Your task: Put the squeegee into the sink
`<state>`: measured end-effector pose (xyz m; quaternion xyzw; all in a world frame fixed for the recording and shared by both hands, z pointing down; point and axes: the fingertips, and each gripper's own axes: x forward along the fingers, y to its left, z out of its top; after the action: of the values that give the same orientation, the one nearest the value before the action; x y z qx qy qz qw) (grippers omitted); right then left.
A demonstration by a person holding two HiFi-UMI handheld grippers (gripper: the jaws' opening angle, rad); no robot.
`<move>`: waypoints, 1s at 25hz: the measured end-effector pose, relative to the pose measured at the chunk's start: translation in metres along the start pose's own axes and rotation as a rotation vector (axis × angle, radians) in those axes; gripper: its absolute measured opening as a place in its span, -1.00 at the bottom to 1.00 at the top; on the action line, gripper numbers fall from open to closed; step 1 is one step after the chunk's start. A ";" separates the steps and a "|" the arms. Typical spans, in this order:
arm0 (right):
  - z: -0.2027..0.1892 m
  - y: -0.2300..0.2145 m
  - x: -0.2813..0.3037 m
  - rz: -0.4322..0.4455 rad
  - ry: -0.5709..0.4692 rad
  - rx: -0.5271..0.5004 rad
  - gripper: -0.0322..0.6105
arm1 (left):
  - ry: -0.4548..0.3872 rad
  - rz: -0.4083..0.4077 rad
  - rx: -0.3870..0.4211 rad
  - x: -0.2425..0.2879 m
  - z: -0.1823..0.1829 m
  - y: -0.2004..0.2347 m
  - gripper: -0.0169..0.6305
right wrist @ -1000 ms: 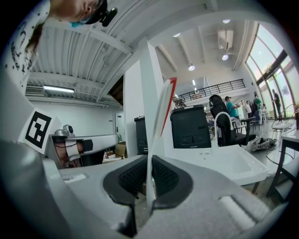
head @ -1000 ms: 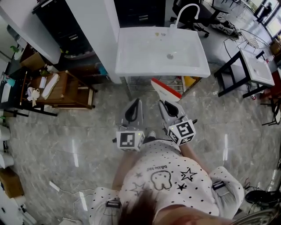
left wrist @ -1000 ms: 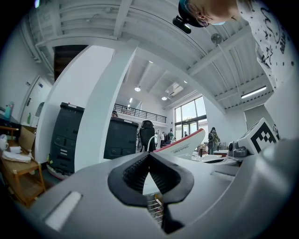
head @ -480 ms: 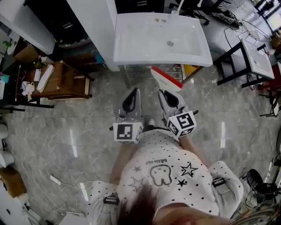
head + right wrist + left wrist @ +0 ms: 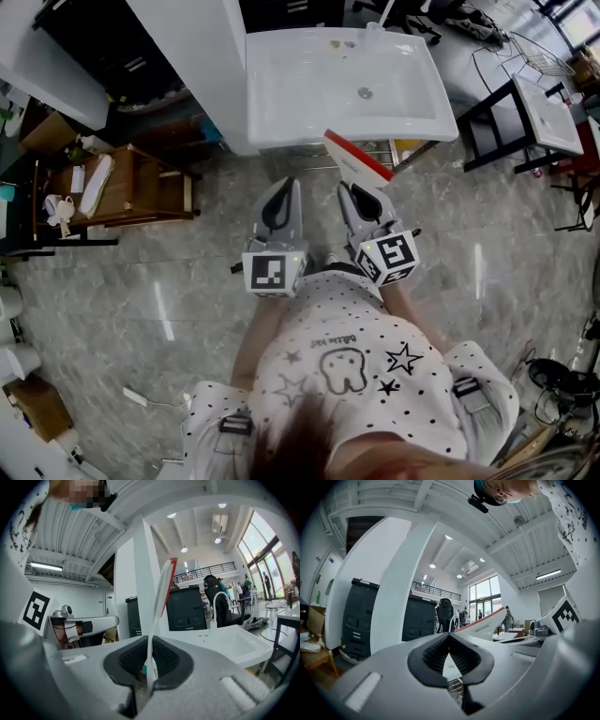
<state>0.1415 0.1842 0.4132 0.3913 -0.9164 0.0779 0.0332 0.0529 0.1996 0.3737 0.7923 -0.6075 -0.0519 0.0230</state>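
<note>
Squeegee [image 5: 358, 157] sits clamped in the right gripper [image 5: 352, 193], in the air just short of the front rim of the sink [image 5: 281, 131] and outside the basin. That white sink is the biggest thing ahead; its basin shows only the drain [image 5: 365, 92] and, on the back ledge by the faucet [image 5: 380, 19], a few small specks too small to tell. A wire rack [image 5: 375, 150] shows under its front edge. Off to the left, a wooden cart [image 5: 150, 187] carries some white things on its top. The left gripper [image 5: 287, 185] is level beside the right one, its jaws pressed together at the tips with nothing between them. The right gripper's jaws are clenched on the thin white lower end of the squeegee. Seen from the right gripper view, the squeegee [image 5: 161, 602] stands edge-on, its long axis rising from the jaws and leaning slightly right, with a red strip along the upper edge. From the head view it lies slantwise from upper left to lower right, its far end toward the sink.
</note>
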 end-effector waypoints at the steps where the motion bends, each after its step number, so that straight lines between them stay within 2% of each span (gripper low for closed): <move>1: 0.000 0.000 0.003 -0.004 0.001 0.002 -0.84 | 0.002 -0.004 0.003 0.001 -0.001 0.003 -0.99; 11: -0.004 0.004 0.037 -0.022 0.007 0.021 -0.84 | 0.021 -0.011 -0.053 0.011 -0.001 0.036 -0.99; 15: -0.008 0.003 0.040 -0.026 0.020 0.024 -0.84 | 0.020 -0.030 -0.054 0.012 -0.007 0.038 -0.99; 25: -0.008 -0.014 0.061 -0.004 0.032 0.033 -0.84 | 0.018 -0.009 -0.068 0.037 -0.009 0.048 -0.99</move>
<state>0.1091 0.1324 0.4305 0.3923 -0.9136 0.0991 0.0415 0.0177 0.1513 0.3857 0.7940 -0.6018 -0.0655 0.0553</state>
